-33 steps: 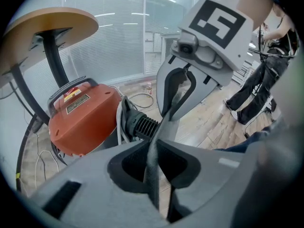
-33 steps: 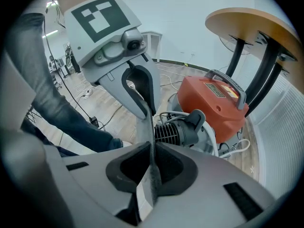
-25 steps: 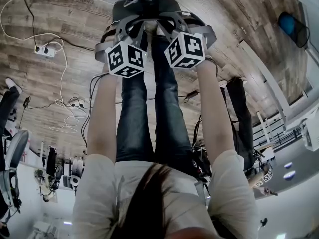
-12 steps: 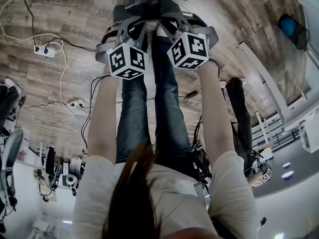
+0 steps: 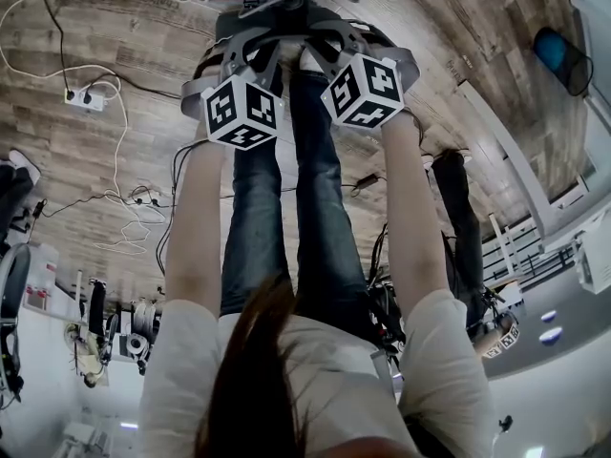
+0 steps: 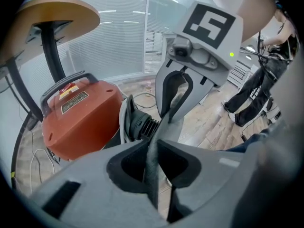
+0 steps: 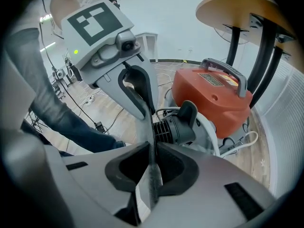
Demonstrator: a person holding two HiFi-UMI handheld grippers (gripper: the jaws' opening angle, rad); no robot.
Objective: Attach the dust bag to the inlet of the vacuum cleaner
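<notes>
Wood-plank floor (image 5: 115, 27) strewn with cables. An orange vacuum cleaner (image 6: 78, 115) stands on it beside the black legs of a round-topped stand, its black ribbed inlet (image 6: 142, 125) facing the person.

The dust bag (image 6: 164, 129) hangs in the air just in front of that inlet, stretched between the two grippers and not yet on it. The left gripper (image 6: 152, 148) is pinching a thin grey fold of the bag. The right gripper (image 7: 153, 148) nips the opposite edge; its jaws have just been easing apart slightly, with the fabric between them.

The bag looks light, limp and thin, likely to sag or slip from a loose pinch. Holding it close to the rim of its mouth, on either side, should keep the opening taut enough to push over the inlet.
</notes>
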